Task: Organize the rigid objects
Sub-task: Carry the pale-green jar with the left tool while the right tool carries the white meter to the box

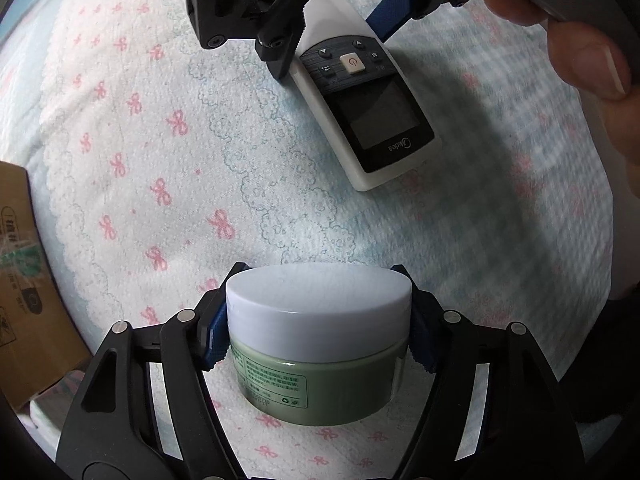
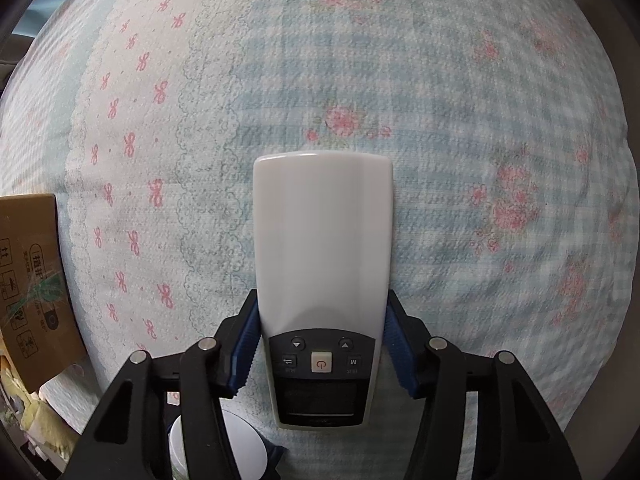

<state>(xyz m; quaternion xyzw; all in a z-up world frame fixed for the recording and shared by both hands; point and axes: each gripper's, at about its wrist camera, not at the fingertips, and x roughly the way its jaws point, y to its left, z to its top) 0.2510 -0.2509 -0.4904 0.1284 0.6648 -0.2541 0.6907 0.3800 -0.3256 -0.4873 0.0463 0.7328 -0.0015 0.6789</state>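
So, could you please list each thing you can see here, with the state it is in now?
Cream jar: upright on the bedspread, white lid on.
Remote control: flat, buttons up, screen dark.
Left gripper: jaws against the jar's sides.
Right gripper: jaws against the remote's long edges.
Cardboard box: at the bedspread's edge.

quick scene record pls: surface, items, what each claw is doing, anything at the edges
surface: quilted bedspread, pink bows and flowers
left claw: pads against a jar, white lid, green body, standing upright on the bedspread
right claw: astride a white remote; left pad touching its side, right pad close, contact unclear; remote lying flat, buttons up
edge: cardboard box at the left
hand: holding the right claw's handle
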